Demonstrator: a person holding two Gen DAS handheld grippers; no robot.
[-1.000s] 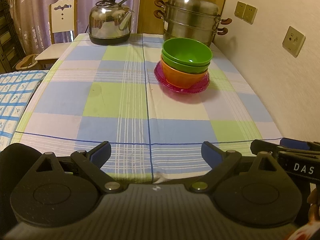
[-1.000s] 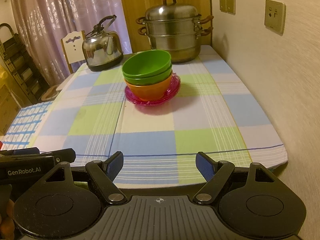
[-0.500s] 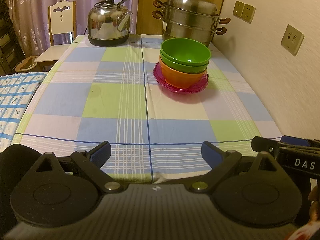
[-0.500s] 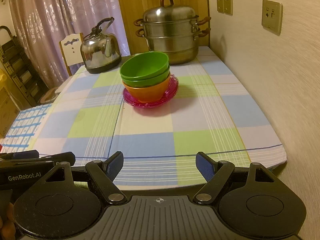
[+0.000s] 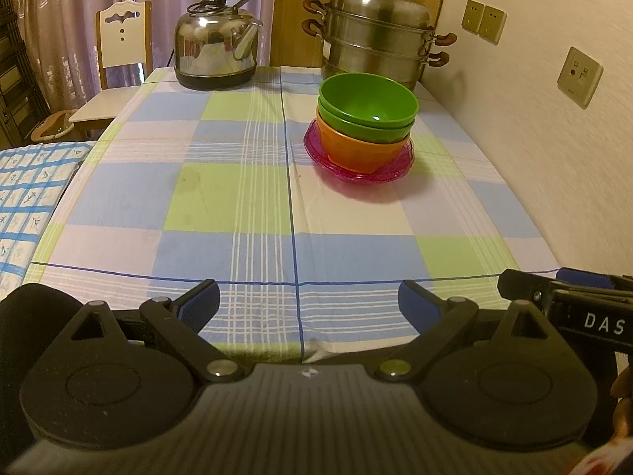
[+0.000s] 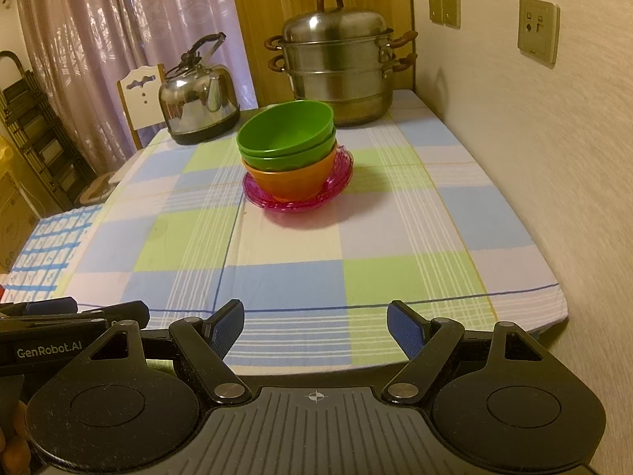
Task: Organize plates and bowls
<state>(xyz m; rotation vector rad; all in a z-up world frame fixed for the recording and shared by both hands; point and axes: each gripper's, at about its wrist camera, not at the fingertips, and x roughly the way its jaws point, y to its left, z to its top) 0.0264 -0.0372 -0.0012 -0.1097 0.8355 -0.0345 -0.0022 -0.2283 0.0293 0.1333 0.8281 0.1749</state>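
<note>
Two green bowls (image 5: 368,105) (image 6: 287,138) sit nested in an orange bowl (image 5: 356,150) (image 6: 292,180), and that stack rests on pink translucent plates (image 5: 358,170) (image 6: 336,182) toward the far right of the checked tablecloth (image 5: 221,206) (image 6: 300,277). My left gripper (image 5: 308,303) hangs over the table's near edge, open, with nothing between its blue pads. My right gripper (image 6: 314,324) is beside it, also open and empty, well short of the stack. Each gripper shows at the edge of the other's view.
A steel kettle (image 5: 215,55) (image 6: 199,95) and a stacked steel steamer pot (image 5: 376,35) (image 6: 340,63) stand at the table's far end. A wall (image 5: 554,118) with sockets runs along the right side. A white chair (image 5: 118,39) and a blue checked cloth (image 5: 27,198) are at the left.
</note>
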